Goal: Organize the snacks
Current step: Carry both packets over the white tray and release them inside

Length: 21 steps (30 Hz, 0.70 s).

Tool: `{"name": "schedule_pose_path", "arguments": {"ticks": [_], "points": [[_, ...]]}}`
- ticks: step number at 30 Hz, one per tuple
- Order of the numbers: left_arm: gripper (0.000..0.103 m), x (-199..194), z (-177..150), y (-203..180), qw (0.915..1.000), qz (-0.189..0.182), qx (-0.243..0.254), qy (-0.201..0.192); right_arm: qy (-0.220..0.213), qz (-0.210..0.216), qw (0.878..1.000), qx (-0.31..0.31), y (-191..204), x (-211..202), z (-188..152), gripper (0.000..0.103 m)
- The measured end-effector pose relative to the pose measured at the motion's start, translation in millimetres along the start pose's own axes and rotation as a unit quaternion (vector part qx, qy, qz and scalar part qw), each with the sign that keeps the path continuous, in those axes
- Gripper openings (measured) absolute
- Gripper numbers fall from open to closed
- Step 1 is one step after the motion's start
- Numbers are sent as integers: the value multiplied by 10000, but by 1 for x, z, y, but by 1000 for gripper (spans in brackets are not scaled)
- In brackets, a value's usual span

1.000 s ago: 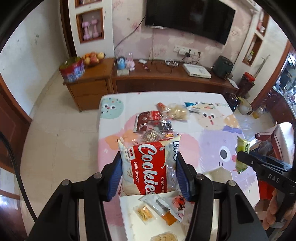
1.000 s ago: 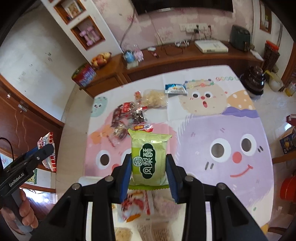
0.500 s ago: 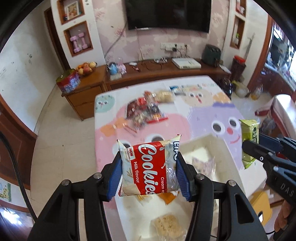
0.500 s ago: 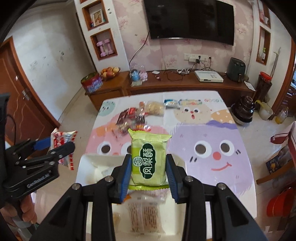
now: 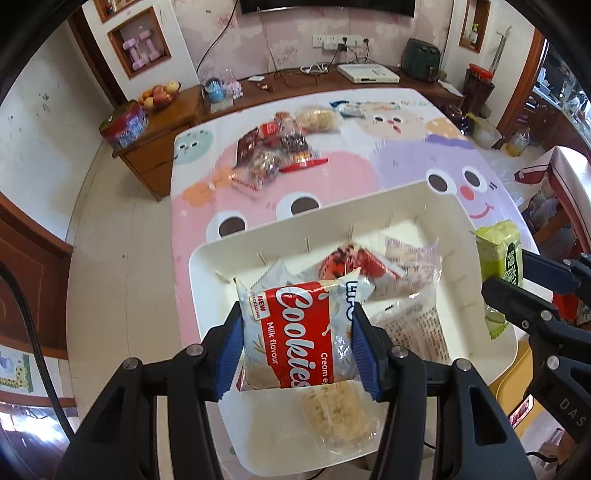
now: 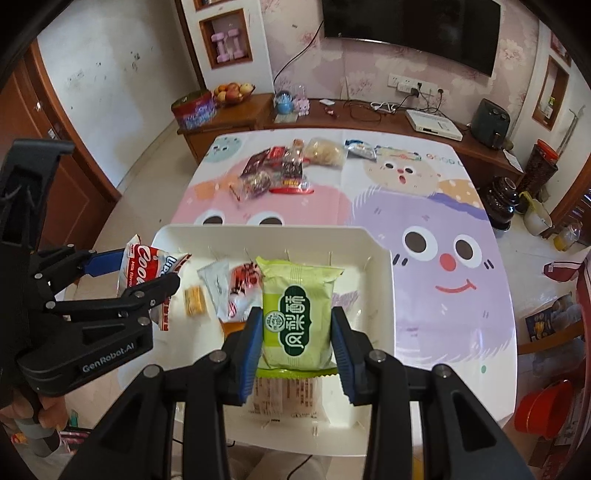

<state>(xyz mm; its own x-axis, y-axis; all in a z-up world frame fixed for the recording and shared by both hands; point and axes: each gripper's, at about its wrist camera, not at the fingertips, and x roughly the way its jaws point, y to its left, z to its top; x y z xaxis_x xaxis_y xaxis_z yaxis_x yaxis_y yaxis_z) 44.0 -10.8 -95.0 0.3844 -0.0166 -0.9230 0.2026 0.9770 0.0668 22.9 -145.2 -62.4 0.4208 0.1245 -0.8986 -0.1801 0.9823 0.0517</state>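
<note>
Snacks go in the white bin [image 6: 376, 258] at the counter's [image 6: 443, 325] six o'clock — our left tongs [image 5: 297, 347] pinch the cookies pack [image 5: 295, 332], right tongs [image 6: 297, 343] the green pastry [image 6: 297, 317]; we lower both inside before releasing.

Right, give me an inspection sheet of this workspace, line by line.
Surface: table under a cartoon-face cloth.
Job's things: white bin at the near edge, several packets inside; loose snack pile at the far end.
Clutter: pale packets beside the pile.
Grippers: left hand-held gripper shut on the cookie packet; right hand-held gripper shut on the green pastry packet; both over the bin.
Cables: wires on the sideboard, running up to wall sockets.
Surroundings: television, fruit bowl, tiled floor.
</note>
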Motion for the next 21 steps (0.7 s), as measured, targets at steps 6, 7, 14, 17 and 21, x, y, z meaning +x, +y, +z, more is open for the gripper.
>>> {"name": "schedule_pose_path", "arguments": {"ticks": [6, 7, 14, 17, 21], "points": [[53, 4, -6, 1, 9999, 23, -47, 135, 144, -21, 9999, -92, 5, 2, -7, 37], [53, 4, -7, 1, 9999, 25, -46, 153, 162, -27, 9998, -92, 5, 3, -8, 37], [83, 9, -11, 0, 9989, 241, -49, 388, 282, -142, 9995, 6, 0, 4, -10, 42], [84, 9, -10, 2, 9987, 260, -128, 411, 274, -134, 9995, 50, -1, 1, -10, 50], [84, 8, -10, 6, 9986, 258, -218, 404, 204, -167, 9996, 35, -1, -3, -9, 53]]}}
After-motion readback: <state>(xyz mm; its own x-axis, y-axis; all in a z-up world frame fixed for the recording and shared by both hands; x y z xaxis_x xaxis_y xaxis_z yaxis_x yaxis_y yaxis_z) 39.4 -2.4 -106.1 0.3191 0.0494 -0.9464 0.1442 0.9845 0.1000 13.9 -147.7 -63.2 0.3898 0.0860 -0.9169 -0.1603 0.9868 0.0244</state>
